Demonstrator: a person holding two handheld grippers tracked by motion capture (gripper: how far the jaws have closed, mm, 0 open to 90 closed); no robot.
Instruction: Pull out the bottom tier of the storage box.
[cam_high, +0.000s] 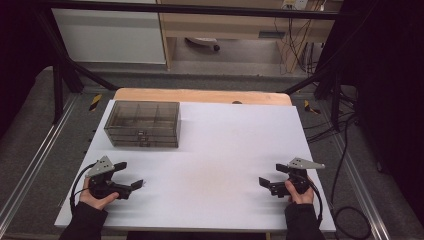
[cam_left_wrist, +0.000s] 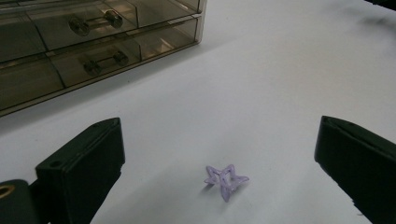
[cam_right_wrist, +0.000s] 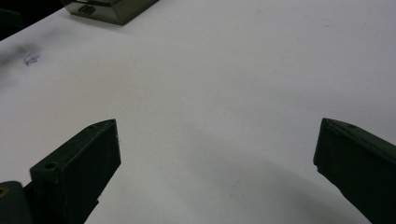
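Your left gripper (cam_left_wrist: 219, 154): released, over purple star (cam_left_wrist: 225, 178) on bench (cam_left_wrist: 280, 84) | your right gripper (cam_right_wrist: 217, 154): released, holding nothing

Lab or recording workshop, not a home; a white board (cam_high: 225, 165) tops the wooden table (cam_high: 200, 95) ahead of the grippers; black frame struts (cam_high: 60, 65) flank it; beyond, loose cables (cam_high: 300, 40) hang by a desk (cam_high: 220, 25); grey carpet (cam_high: 30, 140) lies below.
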